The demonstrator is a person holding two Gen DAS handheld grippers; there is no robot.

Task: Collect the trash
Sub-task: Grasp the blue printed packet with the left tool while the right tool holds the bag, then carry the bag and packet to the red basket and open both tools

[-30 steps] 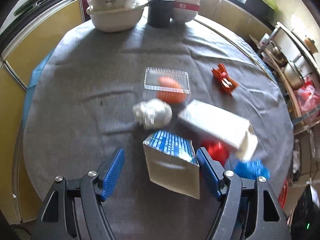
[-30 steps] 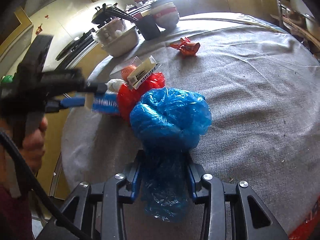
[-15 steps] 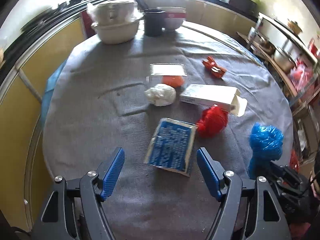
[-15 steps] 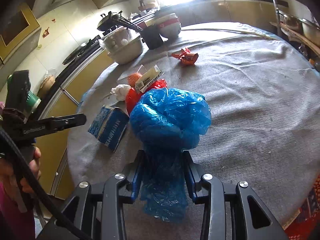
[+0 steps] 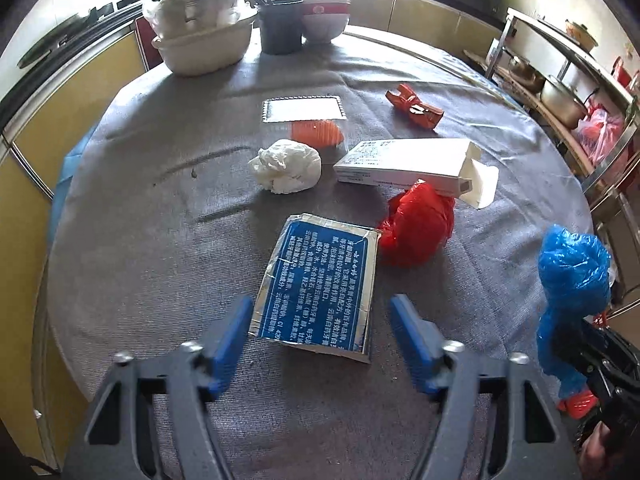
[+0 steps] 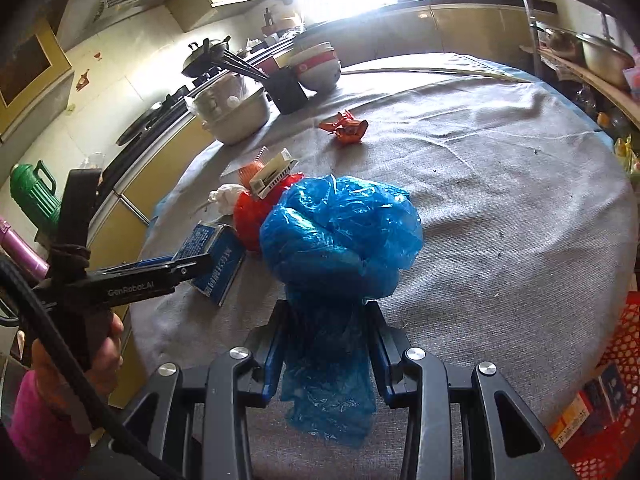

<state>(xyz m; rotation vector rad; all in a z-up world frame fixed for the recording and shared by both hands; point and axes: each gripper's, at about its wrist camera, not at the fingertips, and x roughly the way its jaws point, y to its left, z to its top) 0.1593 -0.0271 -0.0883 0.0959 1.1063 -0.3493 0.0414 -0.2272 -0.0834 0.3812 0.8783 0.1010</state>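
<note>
My left gripper (image 5: 322, 330) is open and empty, just short of a flat blue and silver packet (image 5: 320, 276) lying on the grey table cloth (image 5: 140, 240). Beyond it lie a crumpled red bag (image 5: 418, 226), a white paper wad (image 5: 286, 165), a long white carton (image 5: 408, 164), a clear tray over an orange thing (image 5: 304, 114) and a red wrapper (image 5: 416, 106). My right gripper (image 6: 326, 324) is shut on the neck of a bulging blue plastic bag (image 6: 340, 232), also seen in the left wrist view (image 5: 572, 268). The packet (image 6: 212, 252) lies to its left.
A white basin with stacked dishes (image 5: 204, 40), a dark cup (image 5: 280, 26) and a red and white bowl (image 5: 322, 16) stand at the table's far edge. Shelves with pots (image 5: 560, 96) stand at the right. A red basket (image 6: 624, 344) sits beside the table.
The blue packet has left my left gripper and now lies flat on the cloth. The left gripper drew back, then came in low behind it. The right gripper still holds the blue bag.
</note>
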